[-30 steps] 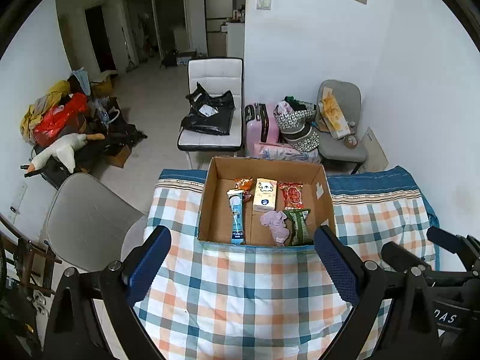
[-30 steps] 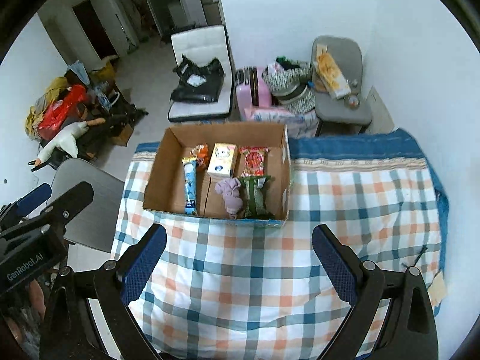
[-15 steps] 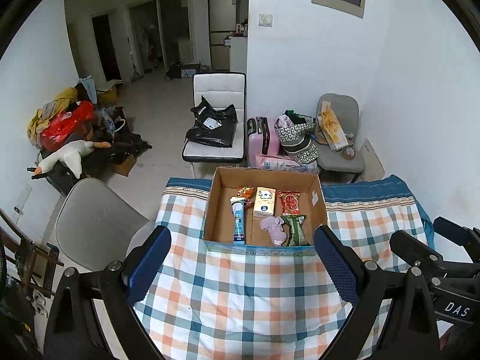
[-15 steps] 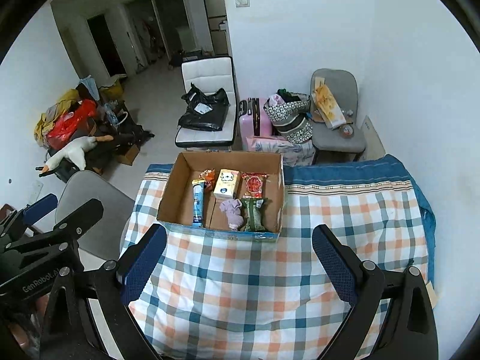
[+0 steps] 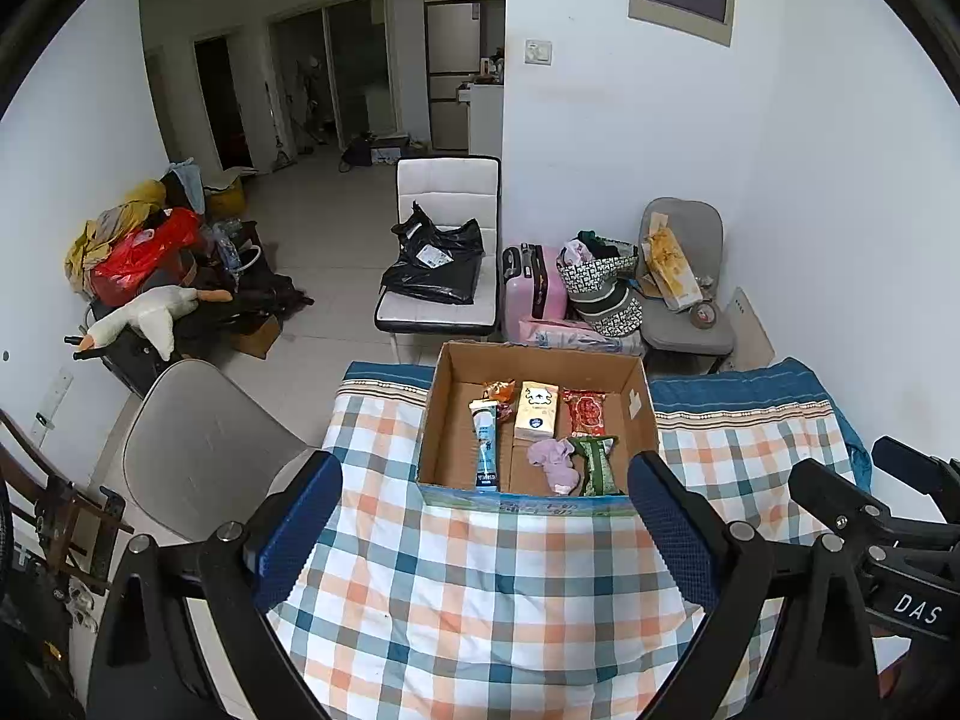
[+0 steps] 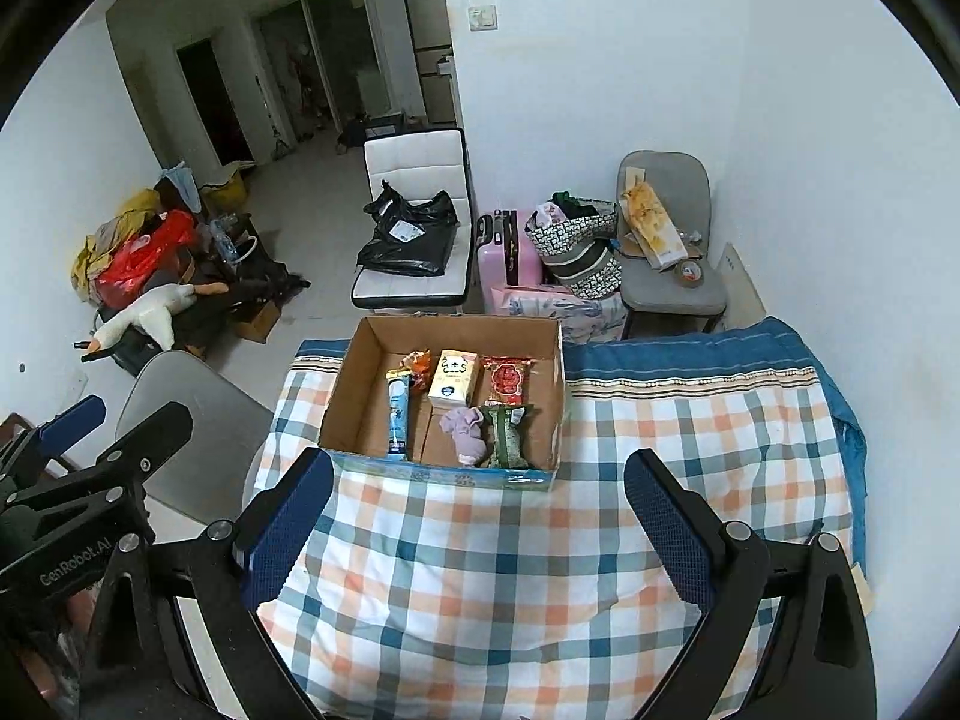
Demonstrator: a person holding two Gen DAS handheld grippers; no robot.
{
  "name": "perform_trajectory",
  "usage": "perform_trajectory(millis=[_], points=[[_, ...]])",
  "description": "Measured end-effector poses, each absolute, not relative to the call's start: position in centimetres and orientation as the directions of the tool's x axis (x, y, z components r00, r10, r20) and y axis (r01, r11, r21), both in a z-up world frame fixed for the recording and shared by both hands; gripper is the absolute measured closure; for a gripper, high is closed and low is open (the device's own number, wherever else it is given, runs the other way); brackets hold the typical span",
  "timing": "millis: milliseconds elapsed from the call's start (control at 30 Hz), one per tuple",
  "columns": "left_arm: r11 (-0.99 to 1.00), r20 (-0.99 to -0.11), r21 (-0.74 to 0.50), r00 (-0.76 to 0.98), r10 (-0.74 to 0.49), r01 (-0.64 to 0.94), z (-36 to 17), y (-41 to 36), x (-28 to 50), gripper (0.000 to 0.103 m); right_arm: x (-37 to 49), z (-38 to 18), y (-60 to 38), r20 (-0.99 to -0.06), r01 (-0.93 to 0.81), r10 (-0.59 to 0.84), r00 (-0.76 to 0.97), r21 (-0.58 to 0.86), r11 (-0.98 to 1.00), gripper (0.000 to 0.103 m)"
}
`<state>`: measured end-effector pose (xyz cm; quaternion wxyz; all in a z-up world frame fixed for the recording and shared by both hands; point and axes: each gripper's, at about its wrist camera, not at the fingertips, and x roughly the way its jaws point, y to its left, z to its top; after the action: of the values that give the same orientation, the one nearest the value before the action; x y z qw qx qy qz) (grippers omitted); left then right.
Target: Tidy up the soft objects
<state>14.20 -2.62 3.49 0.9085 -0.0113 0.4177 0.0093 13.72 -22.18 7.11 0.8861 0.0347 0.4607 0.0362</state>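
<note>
An open cardboard box (image 5: 438,420) (image 6: 339,396) stands on the checked tablecloth (image 5: 480,600) (image 6: 480,570). In it lie a blue tube (image 5: 487,447) (image 6: 397,414), an orange snack pack (image 5: 499,389), a yellow tissue pack (image 5: 537,411) (image 6: 453,383), a red packet (image 5: 585,411) (image 6: 507,377), a purple sock (image 5: 555,464) (image 6: 465,429) and a green packet (image 5: 596,464) (image 6: 509,435). My left gripper (image 5: 486,534) and right gripper (image 6: 477,525) are both open and empty, held high above the table on the near side of the box.
A grey chair (image 5: 198,450) stands left of the table. Beyond the table are a white chair with a black bag (image 5: 438,264), a pink suitcase (image 5: 534,291), bags and a grey chair (image 5: 684,300). A pile with a plush goose (image 5: 144,318) lies at the left wall.
Both grippers have risen and pulled back from the box, so the box looks smaller and more of the room shows. Both stay open and empty.
</note>
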Motion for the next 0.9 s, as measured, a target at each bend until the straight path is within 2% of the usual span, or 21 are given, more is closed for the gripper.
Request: perform_trajectory(millis=[467, 533, 900], points=[[1.0, -0.761, -0.01, 0.649, 0.008, -0.024, 3.47, -2.82, 14.1, 0.005, 13.5, 6.93, -22.49, -0.814, -0.033, 0.095, 0.573, 0.093, 0.995, 0.004], [1.0, -0.761, -0.014, 0.649, -0.001, -0.014, 3.43, -2.84, 14.0, 0.001, 13.43, 6.95, -22.5, -0.814, -0.03, 0.094, 0.573, 0.094, 0.995, 0.003], [0.999, -0.755, -0.017, 0.656, 0.005, -0.027, 3.51, -2.2, 13.97, 0.001, 13.09, 6.82, -22.92, -0.815, -0.022, 0.084, 0.573, 0.086, 0.996, 0.003]])
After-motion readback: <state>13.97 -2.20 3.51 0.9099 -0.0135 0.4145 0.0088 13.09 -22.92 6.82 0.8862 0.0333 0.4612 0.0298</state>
